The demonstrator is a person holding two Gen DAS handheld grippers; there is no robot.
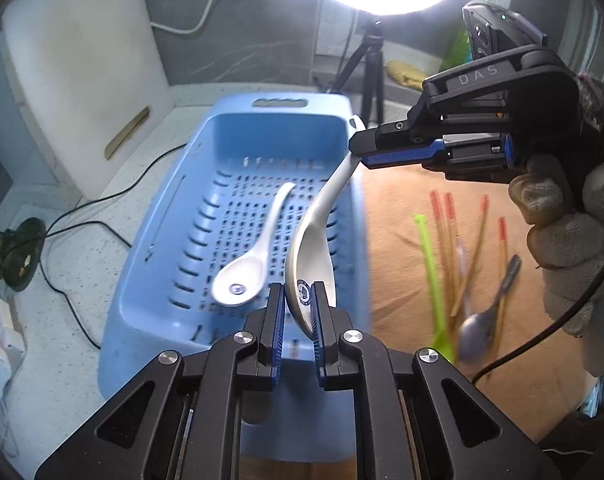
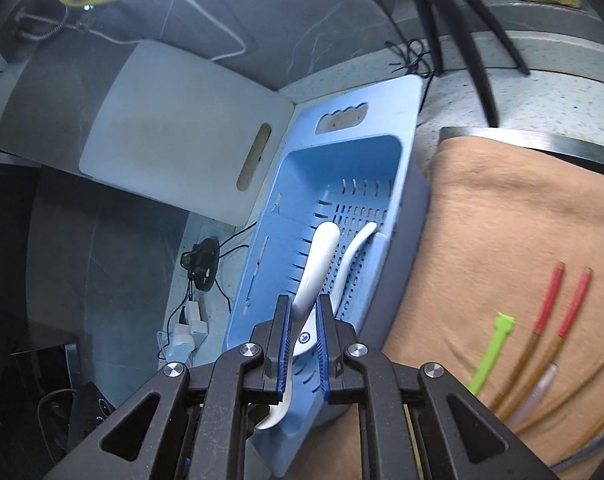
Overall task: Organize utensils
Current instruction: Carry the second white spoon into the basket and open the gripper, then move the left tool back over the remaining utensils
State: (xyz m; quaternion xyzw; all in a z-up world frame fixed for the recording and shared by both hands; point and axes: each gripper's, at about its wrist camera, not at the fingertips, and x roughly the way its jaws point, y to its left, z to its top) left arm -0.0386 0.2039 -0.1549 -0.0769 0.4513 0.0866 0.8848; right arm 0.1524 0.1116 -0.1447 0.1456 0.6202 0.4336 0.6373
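Between left gripper (image 1: 297, 312) pads | spoon (image 1: 316, 236) bowl | right gripper (image 1: 360, 152) pinches handle

The basket (image 1: 161, 248) is pale blue plastic with dark slots across its bottom. Both spoons are glossy white, the held one (image 1: 314, 240) and the one lying in the basket (image 1: 249, 264), each with a small blue round emblem in the bowl. The tongs are black with blue ribbed pads (image 1: 279, 320). The cloth (image 1: 482, 380) is tan-orange. On it: brown chopsticks with red tips (image 1: 446, 216), a lime green stick (image 1: 430, 264), a grey metal spoon (image 1: 478, 328). The tabletop (image 1: 61, 320) is white with dark speckles.
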